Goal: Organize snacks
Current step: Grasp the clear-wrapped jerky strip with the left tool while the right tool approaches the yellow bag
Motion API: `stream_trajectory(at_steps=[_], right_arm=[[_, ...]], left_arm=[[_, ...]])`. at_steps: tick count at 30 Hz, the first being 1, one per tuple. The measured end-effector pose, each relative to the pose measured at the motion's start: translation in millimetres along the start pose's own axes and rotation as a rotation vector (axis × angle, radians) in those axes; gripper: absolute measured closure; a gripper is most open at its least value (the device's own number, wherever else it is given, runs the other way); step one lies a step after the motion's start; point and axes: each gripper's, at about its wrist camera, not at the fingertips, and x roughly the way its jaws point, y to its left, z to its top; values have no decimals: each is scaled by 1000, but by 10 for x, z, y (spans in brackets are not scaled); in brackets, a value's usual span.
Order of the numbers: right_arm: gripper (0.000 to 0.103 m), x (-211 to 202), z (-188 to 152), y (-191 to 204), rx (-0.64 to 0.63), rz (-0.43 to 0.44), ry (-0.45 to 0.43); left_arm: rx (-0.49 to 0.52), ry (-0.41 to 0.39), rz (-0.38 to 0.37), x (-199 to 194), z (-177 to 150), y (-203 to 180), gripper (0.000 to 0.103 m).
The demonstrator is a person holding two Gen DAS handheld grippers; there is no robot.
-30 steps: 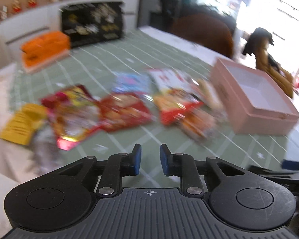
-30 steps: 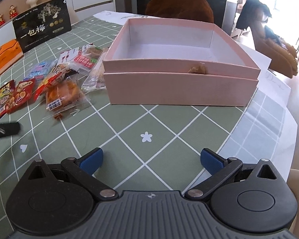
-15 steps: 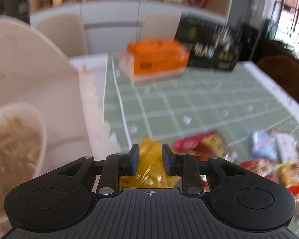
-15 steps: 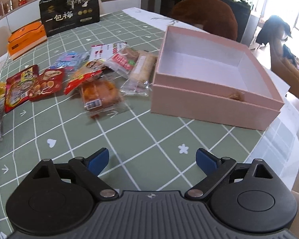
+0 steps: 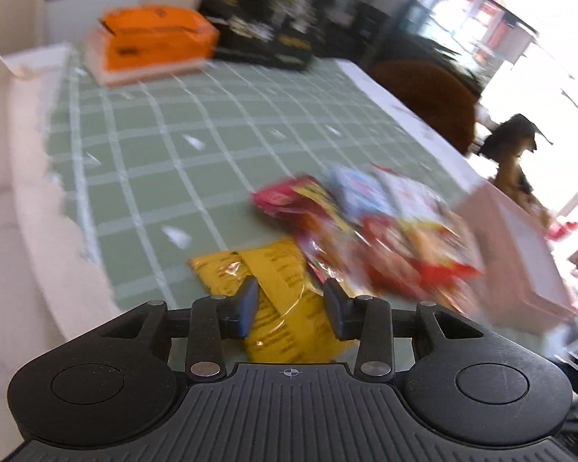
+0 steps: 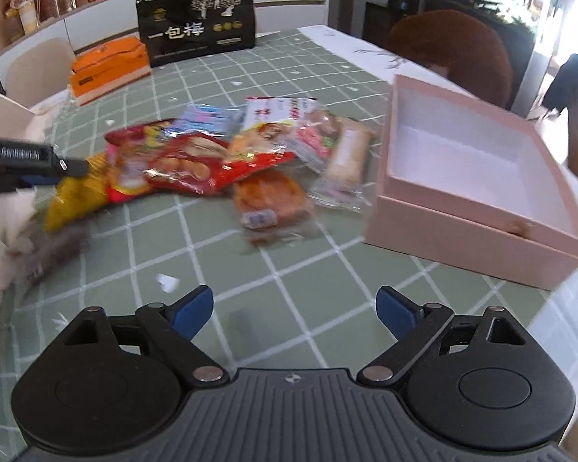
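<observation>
Hovering over the near end of the snack pile, the left tongs (image 5: 291, 304) are spreading, with the yellow packet (image 5: 277, 300) lying under and between the two tips; the pads do not press on it, and whether they touch it the blur hides. The right tongs (image 6: 294, 310) stand wide apart with nothing between them but bare green cloth, though they are easing inward a little.

The snacks sit in a loose heap across the middle of the bench (image 6: 289, 269): the yellow packet at the left edge of the right view, a red bag (image 6: 189, 165) overlapping it, an orange-filled clear wrapper (image 6: 269, 200) lower centre, and a pale bar (image 6: 346, 154) nearest the pink box (image 6: 478, 227). The box fills the right side of that view, open and nearly bare inside, save a small brown bit against its near wall.

The main risk, as I judge it, is the overlap. The red bag rests partly on the yellow packet, so a pinch here could catch both films or drag the neighbour along and scatter the heap. Slippery film may also slide out of a shallow grip on the way to the box. The left view is smeared, so aiming at the packet's edge is uncertain. A dark packet (image 6: 54, 250) near the bench's left edge could be nudged off.
</observation>
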Motion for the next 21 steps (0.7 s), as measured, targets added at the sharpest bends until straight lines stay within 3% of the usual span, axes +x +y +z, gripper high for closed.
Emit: stream_trajectory(at_steps=[4, 6, 10, 14, 17, 21], right_arm=[[11, -19, 71, 145, -13, 69, 4], [12, -41, 71, 240, -45, 86, -1], [12, -58, 66, 318, -78, 83, -6], [12, -17, 51, 201, -33, 69, 17], [12, 1, 17, 120, -15, 65, 28], [12, -22, -27, 74, -13, 72, 38]], left_arm=[[35, 88, -137, -22, -216, -209, 63], [50, 111, -158, -88, -304, -273, 64], [205, 112, -28, -326, -422, -419, 64], [347, 172, 63, -337, -435, -424, 64], [459, 196, 84, -288, -456, -400, 64], [482, 183, 93, -207, -391, -383, 60]])
